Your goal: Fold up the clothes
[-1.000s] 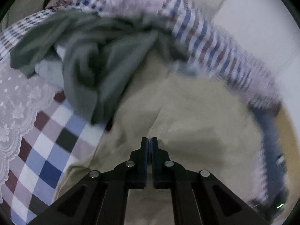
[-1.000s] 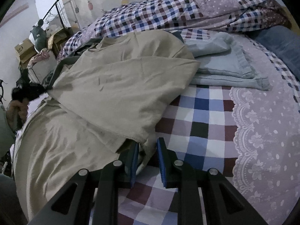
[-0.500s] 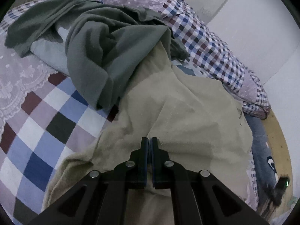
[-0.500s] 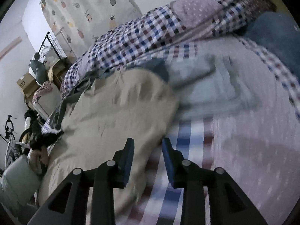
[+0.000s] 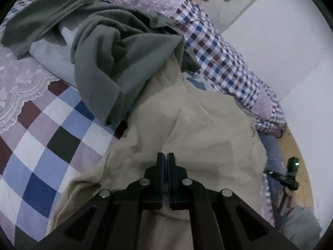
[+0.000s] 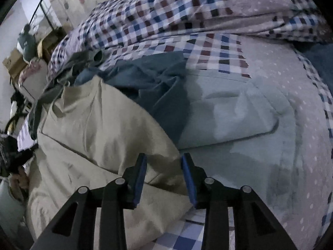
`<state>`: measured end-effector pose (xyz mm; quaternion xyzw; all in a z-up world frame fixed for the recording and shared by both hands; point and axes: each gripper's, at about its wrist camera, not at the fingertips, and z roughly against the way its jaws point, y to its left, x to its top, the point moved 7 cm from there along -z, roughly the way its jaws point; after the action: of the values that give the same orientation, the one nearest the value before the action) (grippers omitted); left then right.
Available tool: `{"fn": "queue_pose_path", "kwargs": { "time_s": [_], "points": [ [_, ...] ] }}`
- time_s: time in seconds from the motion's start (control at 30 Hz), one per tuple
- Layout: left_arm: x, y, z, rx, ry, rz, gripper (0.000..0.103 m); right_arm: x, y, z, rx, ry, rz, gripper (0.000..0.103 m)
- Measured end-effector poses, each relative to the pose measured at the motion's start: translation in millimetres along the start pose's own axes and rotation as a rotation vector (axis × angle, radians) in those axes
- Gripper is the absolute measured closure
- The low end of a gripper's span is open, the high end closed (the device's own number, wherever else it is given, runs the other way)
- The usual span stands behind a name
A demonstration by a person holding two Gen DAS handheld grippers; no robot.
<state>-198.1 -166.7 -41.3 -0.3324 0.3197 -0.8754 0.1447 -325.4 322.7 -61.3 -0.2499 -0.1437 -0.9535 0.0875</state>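
Having just let go of the beige garment (image 6: 100, 129), the right gripper (image 6: 163, 164) now gapes empty while the left gripper (image 5: 165, 158) stays pinched on it, so fold's approx. half done.

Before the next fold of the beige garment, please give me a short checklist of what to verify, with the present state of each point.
1. Left gripper shut on the beige garment: the jaws are closed, but cloth between them is not visible: cannot tell.
2. Right gripper open and free: ok, nothing sits between the fingers.
3. Beige garment lying flat: not ok, it is creased and bunched.
4. Grey-green garment off the beige one: not ok, it overlaps its far edge.
5. Folded light blue item out of the way: ok, it lies beside the beige garment, on the bed cover.
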Motion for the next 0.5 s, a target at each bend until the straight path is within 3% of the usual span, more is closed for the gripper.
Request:
{"fn": "queue_pose_path", "kwargs": {
  "time_s": [0.13,0.2,0.33,0.5],
  "points": [
    [8,-4,6,-0.028,-0.029,0.009,0.102,-4,8,-1,0.005,-0.018,0.012,0.07],
    [11,-3,7,-0.031,-0.035,0.017,0.102,-6,12,0,-0.013,-0.013,0.038,0.096],
    [10,7,8,-0.012,-0.036,0.032,0.102,-5,16,5,-0.054,0.002,0.068,0.101],
    [15,11,28,0.0,-0.085,0.035,0.102,8,12,24,-0.212,0.008,0.076,0.102]
  ]
}}
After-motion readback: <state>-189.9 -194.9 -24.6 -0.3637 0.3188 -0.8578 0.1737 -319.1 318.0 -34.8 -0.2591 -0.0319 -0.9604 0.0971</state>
